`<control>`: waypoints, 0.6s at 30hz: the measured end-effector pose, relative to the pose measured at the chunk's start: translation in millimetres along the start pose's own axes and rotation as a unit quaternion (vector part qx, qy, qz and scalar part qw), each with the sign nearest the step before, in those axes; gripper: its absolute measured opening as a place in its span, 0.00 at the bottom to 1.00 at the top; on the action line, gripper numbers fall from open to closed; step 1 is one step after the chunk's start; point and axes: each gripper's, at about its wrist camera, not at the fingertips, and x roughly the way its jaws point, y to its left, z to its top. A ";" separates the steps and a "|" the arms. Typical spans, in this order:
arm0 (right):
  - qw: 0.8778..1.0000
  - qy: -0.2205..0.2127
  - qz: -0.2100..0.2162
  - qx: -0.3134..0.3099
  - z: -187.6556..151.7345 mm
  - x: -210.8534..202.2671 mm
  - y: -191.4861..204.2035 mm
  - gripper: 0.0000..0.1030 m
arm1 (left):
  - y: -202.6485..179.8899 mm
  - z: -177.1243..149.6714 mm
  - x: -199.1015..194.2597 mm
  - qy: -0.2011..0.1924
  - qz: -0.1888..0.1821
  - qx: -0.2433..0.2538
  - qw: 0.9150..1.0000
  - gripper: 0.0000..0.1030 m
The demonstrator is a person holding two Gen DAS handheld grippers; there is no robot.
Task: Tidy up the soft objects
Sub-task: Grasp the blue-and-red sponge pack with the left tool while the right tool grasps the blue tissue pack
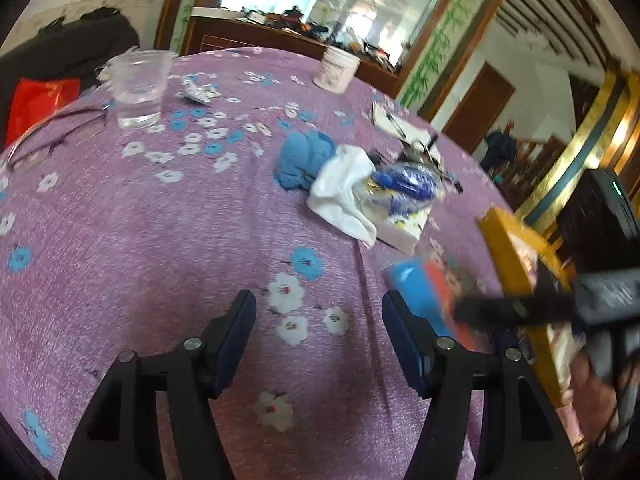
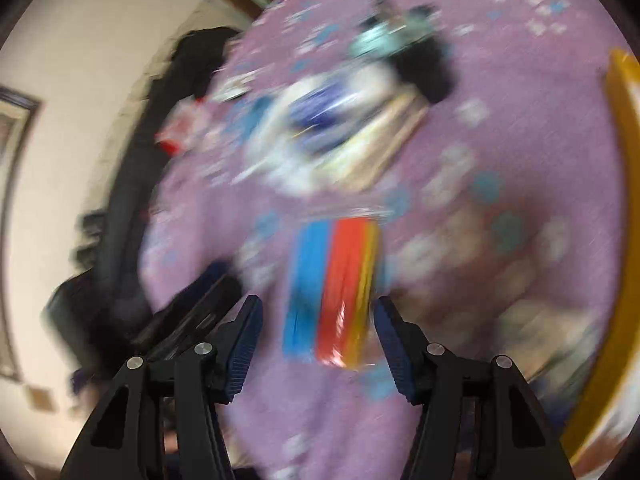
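Left wrist view takes in a round table under a purple flowered cloth (image 1: 132,240), which fills most of the picture. At the far right edge a yellow-rimmed tray or box (image 1: 508,256) tilts beside the table; what it holds is too blurred to read. Right of centre lies the heap of soft things: a white cloth (image 1: 344,192) draped over a flat pale packet (image 1: 404,228), a crumpled blue cloth (image 1: 302,158) touching it on the far left side, and a shiny blue-and-white bag (image 1: 404,184) on top. Far left stands a clear plastic cup (image 1: 138,86), and a white jar (image 1: 336,68) sits at the far edge.

Nearer, at the right, a striped packet in blue, orange and yellow (image 2: 334,288) lies on the cloth. The right gripper (image 2: 318,340) hangs over it, fingers spread wide with the packet between and just beyond them, not yet grasped. That view is heavily smeared by motion, so contact cannot be told. The left gripper (image 1: 318,344) hovers over bare cloth near the table's front, fingers released and empty.

Judging from this, sorting has hardly begun: the heap is unsorted, nothing is held, and the striped packet looks like the first pick.
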 end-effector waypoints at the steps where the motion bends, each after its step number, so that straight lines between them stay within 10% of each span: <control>1: 1.000 -0.004 0.004 -0.005 -5.6 -3.6 4.7 0.61 | 7.0 -1.1 -1.9 0.005 -0.004 -0.013 1.000 0.63; 10: 0.977 -0.093 -0.192 -0.022 -5.8 -61.2 -24.7 0.62 | 15.7 -0.3 -14.4 0.007 -0.021 -0.032 0.999 0.66; 18: 0.990 -0.040 -0.135 -0.019 -26.2 -42.1 -22.9 0.69 | -3.4 -3.9 -21.7 0.008 -0.018 0.003 1.000 0.67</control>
